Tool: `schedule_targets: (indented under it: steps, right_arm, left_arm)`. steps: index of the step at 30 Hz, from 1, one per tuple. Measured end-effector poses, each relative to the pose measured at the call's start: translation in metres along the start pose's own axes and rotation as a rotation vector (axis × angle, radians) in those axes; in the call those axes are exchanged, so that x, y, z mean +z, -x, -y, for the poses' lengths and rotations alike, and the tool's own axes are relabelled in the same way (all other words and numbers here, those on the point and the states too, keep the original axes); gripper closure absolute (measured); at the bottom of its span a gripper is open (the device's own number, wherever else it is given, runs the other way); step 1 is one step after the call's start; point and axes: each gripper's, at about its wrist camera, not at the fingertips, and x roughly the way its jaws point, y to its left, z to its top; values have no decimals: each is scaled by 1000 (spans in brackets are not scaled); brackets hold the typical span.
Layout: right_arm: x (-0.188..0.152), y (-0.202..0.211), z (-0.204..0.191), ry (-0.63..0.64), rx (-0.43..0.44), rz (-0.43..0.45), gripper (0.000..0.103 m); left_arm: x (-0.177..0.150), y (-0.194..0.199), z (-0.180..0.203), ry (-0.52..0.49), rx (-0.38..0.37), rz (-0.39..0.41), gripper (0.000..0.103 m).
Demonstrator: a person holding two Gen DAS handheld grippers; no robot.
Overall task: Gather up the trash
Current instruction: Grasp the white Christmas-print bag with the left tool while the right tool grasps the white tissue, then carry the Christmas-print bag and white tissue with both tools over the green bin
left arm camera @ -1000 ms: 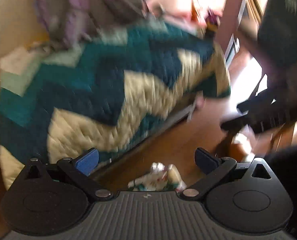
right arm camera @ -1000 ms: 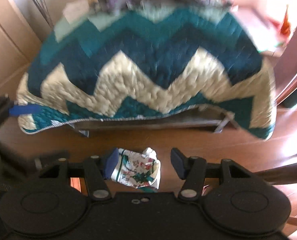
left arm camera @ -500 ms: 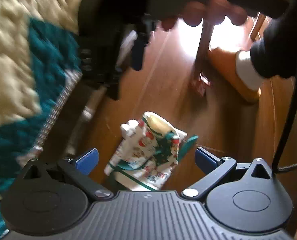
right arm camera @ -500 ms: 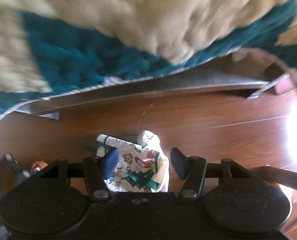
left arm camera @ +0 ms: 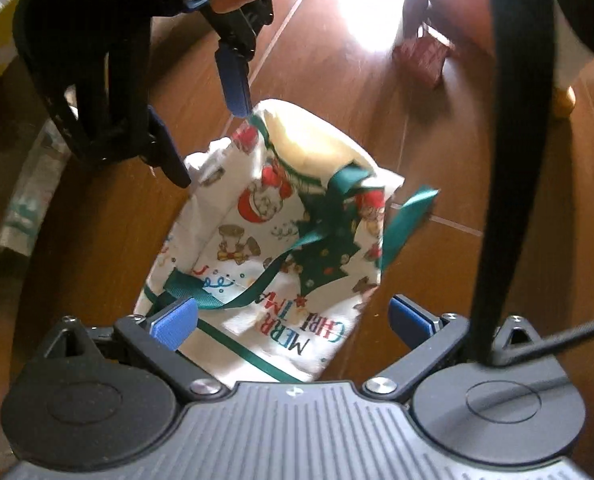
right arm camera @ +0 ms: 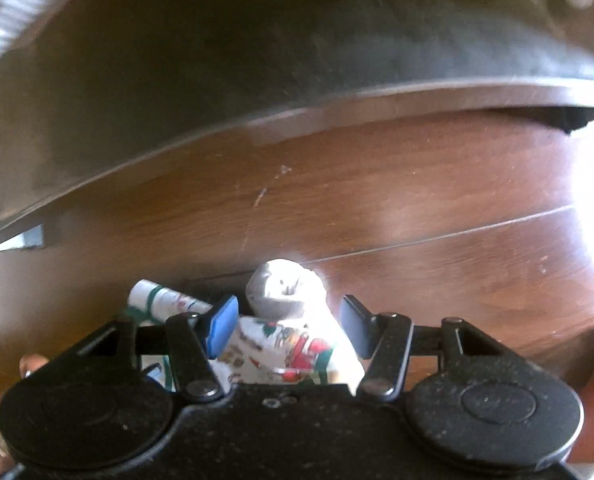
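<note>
Now logged: my right gripper (right arm camera: 287,326) and left gripper (left arm camera: 293,316), jaws wide, have dropped from the quilt to straddle the Christmas bag (left arm camera: 273,248) on the floor (right arm camera: 417,200), grasp likely next

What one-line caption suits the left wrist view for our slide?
Open left gripper hovers over a Christmas-print bag on the wood floor as the open right gripper reaches its rim.
</note>
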Motion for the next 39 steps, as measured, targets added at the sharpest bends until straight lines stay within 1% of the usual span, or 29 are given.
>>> schedule_targets:
  steps: [4,5,7,9,11,12,13,14,15,17,18,24,28,33,36,39]
  right_arm:
    - [-1,-11,-1,-14,-4,-2,49]
    - [-1,-14,-2,-10,-7,1,50]
    - [-3,-18,-2,-7,-8,0,50]
    - [-5,-22,-3,-15,-8,-5,60]
    - [-7,-22,-5,-21,-8,-1,62]
    - [-8,-21,-5,-18,-10,0,69]
    - [-9,-19,-4,-17,-12,0,72]
    - [-11,-18,-4,-17,-9,2,75]
    - [-13,-16,-3,-17,-8,6,77]
    - [-17,-9,1,-18,-14,13,80]
    - [-20,-5,3,-17,-16,16,81]
    - [-40,35,13,-5,-33,45,84]
    - [-52,71,10,32,-60,56,84]
    - [-68,121,5,99,-70,82,84]
    - [-81,151,0,112,-60,106,84]
    - [-100,180,-2,120,-48,131,84]
  left_arm:
    - [-6,-12,9,-79,10,1,5]
    - [-8,-16,9,-78,15,-5,8]
    - [-9,-22,5,-54,29,-30,29]
    - [-11,-24,0,-21,17,-30,31]
    - [-13,-23,0,-28,12,-21,34]
    - [-14,-21,0,-27,5,-16,46]
    - [-16,-20,-1,-24,-5,-12,57]
    - [-16,-18,0,-24,-8,-11,62]
    - [-17,-16,-1,-23,-11,-9,70]
    - [-18,-11,-3,-14,-19,-9,77]
    - [-18,-9,-2,-7,-26,-11,84]
    - [-23,9,-17,61,-45,-5,89]
    - [-28,31,-23,61,-38,18,91]
    - [-40,76,-28,82,-33,34,96]
    - [-48,99,-33,121,-40,38,96]
    - [-47,122,-40,157,-43,41,97]
